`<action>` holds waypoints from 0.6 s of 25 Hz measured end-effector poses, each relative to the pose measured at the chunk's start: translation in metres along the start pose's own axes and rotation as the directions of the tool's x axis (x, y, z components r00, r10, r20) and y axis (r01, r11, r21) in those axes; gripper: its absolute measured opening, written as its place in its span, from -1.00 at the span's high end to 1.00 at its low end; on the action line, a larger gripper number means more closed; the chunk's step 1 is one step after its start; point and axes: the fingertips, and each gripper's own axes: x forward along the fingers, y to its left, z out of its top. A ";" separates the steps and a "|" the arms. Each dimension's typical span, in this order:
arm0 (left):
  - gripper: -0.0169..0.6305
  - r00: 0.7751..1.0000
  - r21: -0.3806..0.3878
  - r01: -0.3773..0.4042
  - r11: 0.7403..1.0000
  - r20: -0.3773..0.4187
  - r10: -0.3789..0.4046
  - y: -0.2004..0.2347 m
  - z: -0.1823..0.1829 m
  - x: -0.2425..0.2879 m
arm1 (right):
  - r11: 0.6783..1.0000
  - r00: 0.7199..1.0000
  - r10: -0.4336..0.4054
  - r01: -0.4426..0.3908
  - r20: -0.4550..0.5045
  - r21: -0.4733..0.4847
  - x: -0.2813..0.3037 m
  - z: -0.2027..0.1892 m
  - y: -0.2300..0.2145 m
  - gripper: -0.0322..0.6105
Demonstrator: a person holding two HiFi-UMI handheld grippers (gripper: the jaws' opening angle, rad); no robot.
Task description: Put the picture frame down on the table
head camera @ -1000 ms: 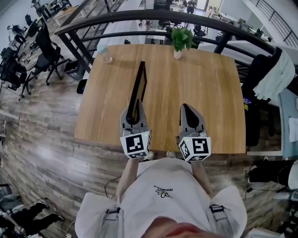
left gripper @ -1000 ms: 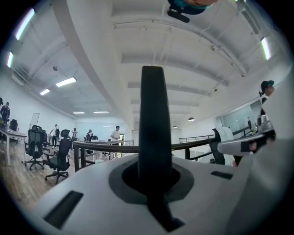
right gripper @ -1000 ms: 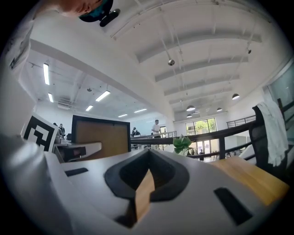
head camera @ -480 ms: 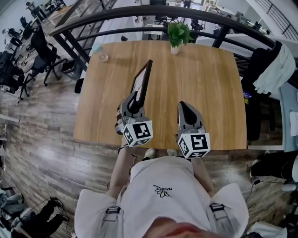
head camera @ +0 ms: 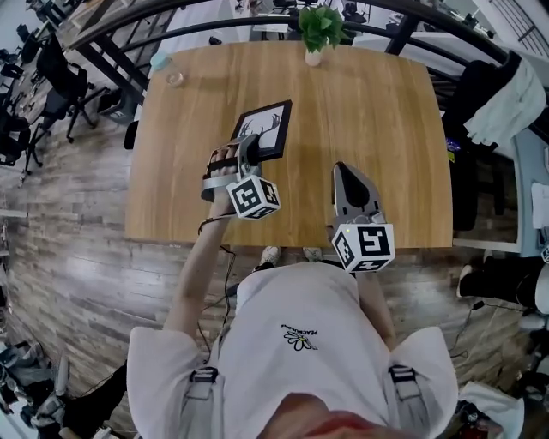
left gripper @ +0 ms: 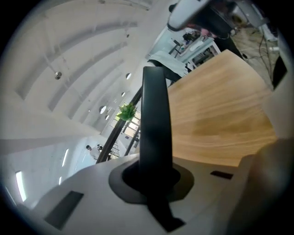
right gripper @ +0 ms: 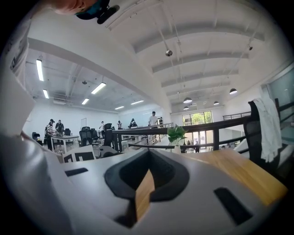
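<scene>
The picture frame (head camera: 262,130) is black with a white mat and a deer print. In the head view it faces up over the left middle of the wooden table (head camera: 386,111); whether it touches the wood I cannot tell. My left gripper (head camera: 246,147), rolled onto its side, is shut on the frame's near edge. The left gripper view shows that black edge (left gripper: 155,133) running up from between the jaws (left gripper: 154,172). My right gripper (head camera: 343,171) hovers over the table's near right part, shut with nothing in it; its view shows only a thin slit (right gripper: 148,172).
A small potted plant (head camera: 319,30) stands at the table's far edge, and a glass (head camera: 175,79) sits at the far left corner. A black railing (head camera: 214,26) runs behind the table. A chair with white cloth (head camera: 506,103) stands at the right.
The left gripper has rolled over and shifted left, turning the frame from standing edge-on to face up. The right gripper has barely moved.
</scene>
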 end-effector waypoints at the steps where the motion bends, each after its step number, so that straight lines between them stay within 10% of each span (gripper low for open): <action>1: 0.87 0.999 0.026 0.030 0.999 -0.013 -0.030 -0.008 -0.003 0.007 | 1.000 1.000 -0.002 0.002 0.000 0.001 0.000 0.000 -0.001 0.88; 15: 0.87 0.974 0.169 0.192 0.967 -0.154 -0.167 -0.084 -0.039 0.029 | 1.000 0.997 -0.013 0.015 -0.080 0.026 -0.015 -0.028 0.002 0.88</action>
